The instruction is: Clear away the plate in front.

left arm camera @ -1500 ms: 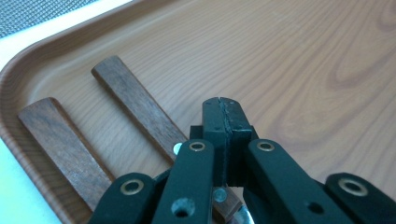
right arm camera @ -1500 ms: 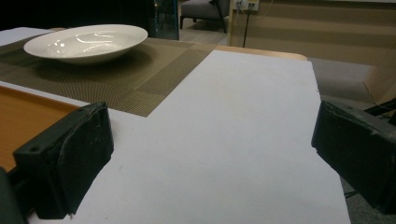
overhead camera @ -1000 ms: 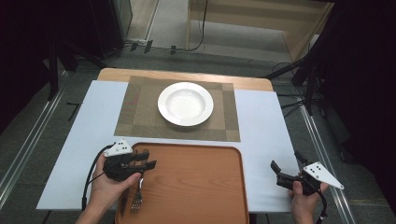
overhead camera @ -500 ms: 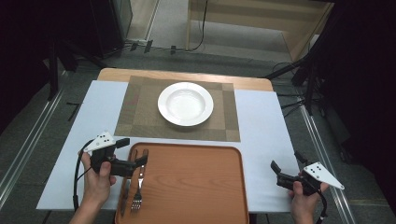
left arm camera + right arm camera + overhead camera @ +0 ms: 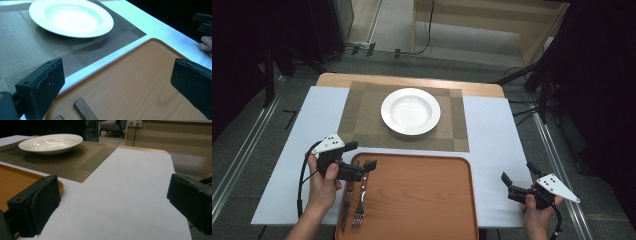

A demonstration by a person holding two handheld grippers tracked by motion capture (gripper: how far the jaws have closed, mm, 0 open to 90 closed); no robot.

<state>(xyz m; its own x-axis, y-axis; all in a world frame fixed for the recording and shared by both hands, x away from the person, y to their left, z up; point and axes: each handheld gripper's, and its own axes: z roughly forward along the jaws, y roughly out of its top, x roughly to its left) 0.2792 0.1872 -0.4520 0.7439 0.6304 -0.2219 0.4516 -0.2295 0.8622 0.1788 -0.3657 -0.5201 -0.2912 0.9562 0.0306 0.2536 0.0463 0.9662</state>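
- We hold the left gripper (image 5: 362, 167) over the left end of the wooden tray (image 5: 422, 200). Its jaws stand wide apart with nothing between them, having just been opening.
- In the left gripper view the two black jaws frame bare tray wood, and two brown handle ends (image 5: 85, 110) show at the bottom edge between them.
- The fork (image 5: 360, 202) lies flat on the tray, just below the left gripper in the high view. Its long axis runs from about 12 o'clock to 6 o'clock, tilted very slightly. The brown handle points to 12 o'clock, toward the plate, and the metal tines point to 6 o'clock, toward us.
- A knife (image 5: 347, 205) lies just beside the fork on its 9 o'clock side, parallel to it, close along the tray's left rim. We cannot tell whether the two touch.
- The left gripper's jaws hang above the handle ends; they hold neither piece.
- The white soup plate (image 5: 410, 111) sits in the middle of the woven brown placemat (image 5: 362, 115), at 12 o'clock from the tray and well apart from the cutlery.
- We hold the right gripper (image 5: 512, 186) at the table's 4 o'clock corner, off the tray, over the white table cover (image 5: 497, 130). Its jaws are spread wide and empty, pointing toward 10 o'clock.
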